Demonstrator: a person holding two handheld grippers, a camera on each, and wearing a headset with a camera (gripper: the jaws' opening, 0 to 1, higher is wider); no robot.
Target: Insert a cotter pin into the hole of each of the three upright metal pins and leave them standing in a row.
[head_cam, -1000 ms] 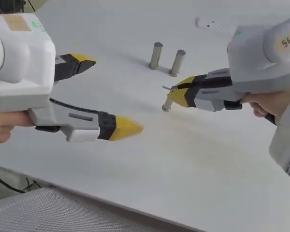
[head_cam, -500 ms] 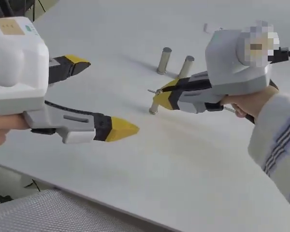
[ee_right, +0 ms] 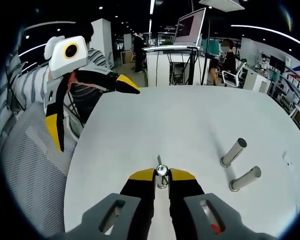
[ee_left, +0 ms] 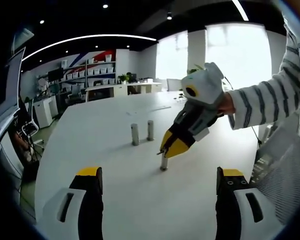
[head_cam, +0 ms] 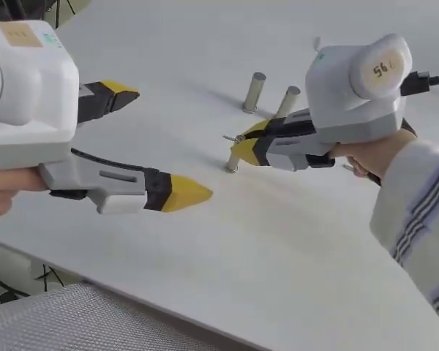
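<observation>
Hardly anything had shifted: your cotter pin (ee_right: 161, 170) stayed at the top of the near metal pin (head_cam: 232, 165), pinched in the closed jaws of the right gripper (head_cam: 243, 146). You needed it level with the hole; the left gripper (head_cam: 172, 143) hung open, free to steady.

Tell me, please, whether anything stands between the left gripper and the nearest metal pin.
Nothing visible does: only bare table lies between the left gripper and the nearest metal pin. The right gripper, shut on a cotter pin, sits at that pin's top.
</observation>
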